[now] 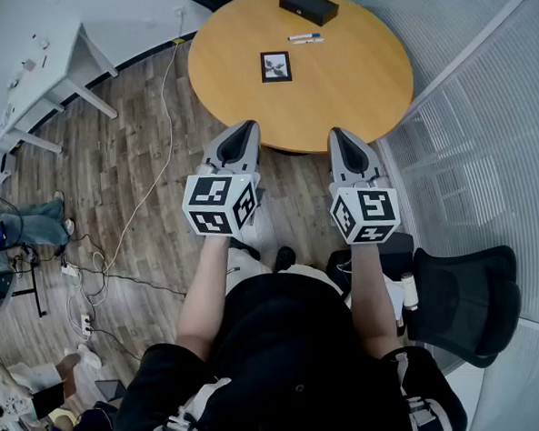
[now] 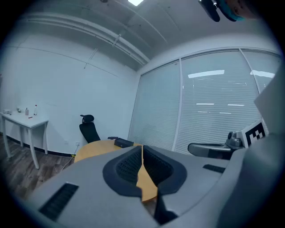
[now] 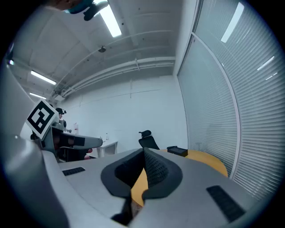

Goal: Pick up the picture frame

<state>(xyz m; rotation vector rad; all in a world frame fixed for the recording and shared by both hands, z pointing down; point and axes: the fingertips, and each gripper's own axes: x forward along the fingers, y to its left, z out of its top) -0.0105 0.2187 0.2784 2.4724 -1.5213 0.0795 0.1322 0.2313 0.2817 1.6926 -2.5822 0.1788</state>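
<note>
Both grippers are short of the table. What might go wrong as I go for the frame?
The picture frame lies flat on the round table, so jaws may push it rather than catch an edge. Both the left gripper and right gripper are shut and must open first. Two markers lie just beyond the frame; overreaching might knock them.
</note>
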